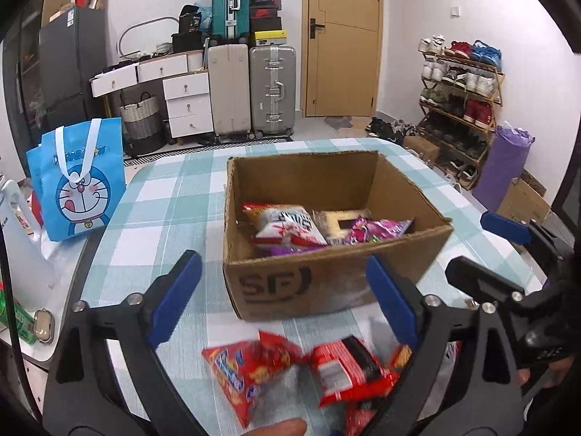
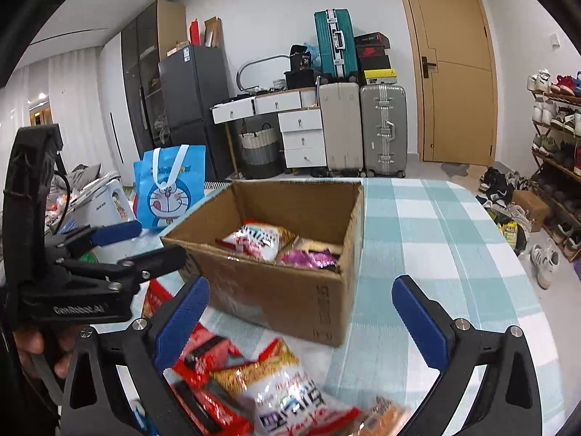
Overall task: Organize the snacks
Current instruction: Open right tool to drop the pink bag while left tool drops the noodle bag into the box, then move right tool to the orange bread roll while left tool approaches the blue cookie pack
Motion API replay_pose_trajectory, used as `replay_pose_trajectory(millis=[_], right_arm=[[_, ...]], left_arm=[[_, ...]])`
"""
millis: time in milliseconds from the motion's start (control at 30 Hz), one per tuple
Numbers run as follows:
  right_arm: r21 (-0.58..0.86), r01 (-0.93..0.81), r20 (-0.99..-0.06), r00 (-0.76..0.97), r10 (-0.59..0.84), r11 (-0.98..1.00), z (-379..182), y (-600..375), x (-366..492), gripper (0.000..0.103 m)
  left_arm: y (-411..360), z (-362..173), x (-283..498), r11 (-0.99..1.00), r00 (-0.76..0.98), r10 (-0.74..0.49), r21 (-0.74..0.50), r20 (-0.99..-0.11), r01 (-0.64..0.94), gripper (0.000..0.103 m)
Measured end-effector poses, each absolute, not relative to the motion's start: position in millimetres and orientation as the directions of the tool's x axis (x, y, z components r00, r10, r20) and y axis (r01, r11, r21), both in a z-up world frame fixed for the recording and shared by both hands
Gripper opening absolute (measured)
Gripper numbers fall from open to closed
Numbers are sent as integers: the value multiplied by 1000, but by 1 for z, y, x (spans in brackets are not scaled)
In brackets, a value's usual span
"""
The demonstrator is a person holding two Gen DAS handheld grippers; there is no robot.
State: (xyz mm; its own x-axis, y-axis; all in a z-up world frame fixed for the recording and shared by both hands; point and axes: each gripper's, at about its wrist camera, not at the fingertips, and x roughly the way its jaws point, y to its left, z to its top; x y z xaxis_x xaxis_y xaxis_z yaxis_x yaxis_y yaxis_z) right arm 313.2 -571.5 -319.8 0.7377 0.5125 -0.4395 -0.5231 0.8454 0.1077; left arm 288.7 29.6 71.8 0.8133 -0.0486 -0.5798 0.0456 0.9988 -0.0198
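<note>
The left tool [image 1: 283, 298] was spread wide, its blue pads gripping nothing, poised above loose snacks on the table [image 1: 174, 196]. Between its fingers lay a red packet [image 1: 250, 367] and, just to the right and touching it, a red-and-black packet [image 1: 348, 367] — both blurred, their print unreadable. Beyond them stood the box [image 1: 326, 283], a cardboard carton with its top open and "SF" printed on the near wall. Inside it rested a red-and-white bag [image 1: 287, 227], a purple bag [image 1: 377, 230] beside it, and a pale packet [image 1: 337, 218] between and behind the two.

The right tool [image 2: 299, 314] was likewise open and empty, hanging over its own side of the pile. Below its left pad lay red-and-black packets [image 2: 207, 359]; nearer the middle sat a clear bag [image 2: 294, 399] with red and dark lettering, overlapping an orange packet [image 2: 250, 367]. The box stood just past the pile, with the bags visible inside it from this side.

In the right wrist view, the left tool appeared at the far left, its fingers apart and aimed toward the box's corner. A blue bag [image 1: 78, 178] with a cartoon cat face stood upright at the table's left edge, well apart from the box. Behind the table — suitcases [image 1: 250, 91], a door [image 1: 343, 40] and a shoe rack [image 1: 461, 98].
</note>
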Motion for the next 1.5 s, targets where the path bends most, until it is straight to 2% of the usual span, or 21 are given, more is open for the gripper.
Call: replay_pose_trajectory(millis=[367, 467, 833, 1167, 1500], right_arm=[[168, -498, -462, 722, 514, 851, -337, -592, 292, 102], [148, -474, -497, 723, 479, 868, -341, -592, 286, 102], [141, -447, -536, 716, 448, 883, -358, -600, 267, 102], [125, -372, -594, 715, 370, 920, -381, -612, 251, 102], [131, -374, -614, 697, 371, 918, -398, -617, 231, 102]], left_arm=[[34, 73, 236, 999, 833, -23, 20, -553, 40, 102], [45, 68, 222, 1000, 834, -31, -16, -551, 27, 102], [73, 32, 194, 995, 798, -31, -96, -602, -34, 102], [57, 23, 173, 999, 795, -25, -54, -606, -10, 102], [28, 19, 144, 998, 822, -23, 31, -569, 50, 102]])
